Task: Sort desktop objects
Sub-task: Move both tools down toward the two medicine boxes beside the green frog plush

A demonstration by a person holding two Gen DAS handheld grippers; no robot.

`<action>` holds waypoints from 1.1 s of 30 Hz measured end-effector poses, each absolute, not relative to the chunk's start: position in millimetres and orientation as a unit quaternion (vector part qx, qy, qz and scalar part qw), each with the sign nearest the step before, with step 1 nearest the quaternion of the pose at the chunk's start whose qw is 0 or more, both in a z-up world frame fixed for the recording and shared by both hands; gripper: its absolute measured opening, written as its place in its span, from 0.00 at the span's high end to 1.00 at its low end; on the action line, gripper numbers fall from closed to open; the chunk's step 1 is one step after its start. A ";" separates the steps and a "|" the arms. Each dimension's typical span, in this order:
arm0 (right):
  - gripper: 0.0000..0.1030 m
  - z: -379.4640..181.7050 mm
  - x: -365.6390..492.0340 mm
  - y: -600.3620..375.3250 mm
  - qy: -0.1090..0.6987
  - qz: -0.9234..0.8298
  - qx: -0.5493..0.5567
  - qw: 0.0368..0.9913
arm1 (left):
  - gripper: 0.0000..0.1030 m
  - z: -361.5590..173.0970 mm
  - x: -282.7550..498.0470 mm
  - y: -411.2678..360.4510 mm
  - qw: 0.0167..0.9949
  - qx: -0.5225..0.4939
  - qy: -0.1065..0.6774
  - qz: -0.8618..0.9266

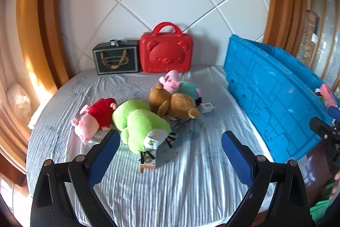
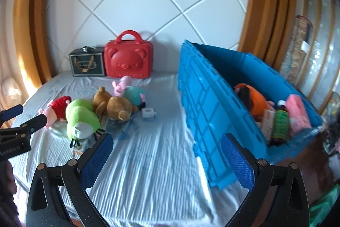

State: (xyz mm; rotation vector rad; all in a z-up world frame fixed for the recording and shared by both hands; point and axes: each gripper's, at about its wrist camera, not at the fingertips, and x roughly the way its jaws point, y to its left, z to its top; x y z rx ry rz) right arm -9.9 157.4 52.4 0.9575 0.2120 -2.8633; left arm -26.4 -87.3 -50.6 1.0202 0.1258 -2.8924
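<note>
Plush toys lie in a heap on the striped sheet: a green plush (image 1: 140, 122) (image 2: 81, 118), a brown bear (image 1: 176, 104) (image 2: 115, 105), a pink pig in red (image 1: 95, 118) (image 2: 55, 109) and a pink-and-teal pig (image 1: 180, 84) (image 2: 129, 90). A small white box (image 1: 207, 107) (image 2: 148, 113) lies beside the bear. My left gripper (image 1: 171, 150) is open and empty, just in front of the green plush. My right gripper (image 2: 167, 152) is open and empty, left of the blue crate (image 2: 212, 112) (image 1: 272, 99). The crate holds an orange plush (image 2: 252, 99), a green bottle (image 2: 280, 122) and a pink pack (image 2: 297, 114).
A red bear-faced case (image 1: 165, 52) (image 2: 128, 59) and a dark gift box (image 1: 116, 59) (image 2: 87, 64) stand against the white padded headboard. A small card pack (image 1: 147, 162) lies under the green plush. Wooden frames flank both sides.
</note>
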 end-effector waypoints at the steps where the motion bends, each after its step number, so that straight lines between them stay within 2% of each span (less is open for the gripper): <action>1: 0.00 47.2 -21.3 158.6 0.067 -0.942 0.322 0.075 | 0.05 -54.3 -31.8 -90.3 0.049 0.337 0.039 -0.940; 6: 0.00 22.7 -75.6 157.2 0.063 -0.925 0.342 0.152 | 0.05 -78.2 -55.8 -112.7 0.118 0.364 0.061 -0.922; 12: 0.00 -21.6 -142.7 141.0 0.110 -0.892 0.381 0.216 | 0.05 -118.0 -77.9 -133.0 0.217 0.408 0.086 -0.883; 15: 0.00 -47.1 -170.9 129.3 0.114 -0.874 0.403 0.246 | 0.05 -136.3 -83.3 -134.2 0.237 0.422 0.093 -0.870; 21: 0.00 -84.2 -196.9 98.5 0.135 -0.850 0.434 0.267 | 0.05 -180.8 -109.1 -130.3 0.221 0.459 0.092 -0.855; 31: 0.00 -121.6 -207.6 66.4 0.149 -0.832 0.489 0.217 | 0.05 -223.1 -177.0 -134.4 0.121 0.506 0.071 -0.851; 33: 0.00 -126.1 -207.9 61.5 0.143 -0.829 0.498 0.209 | 0.05 -236.2 -189.7 -136.3 0.128 0.522 0.041 -0.842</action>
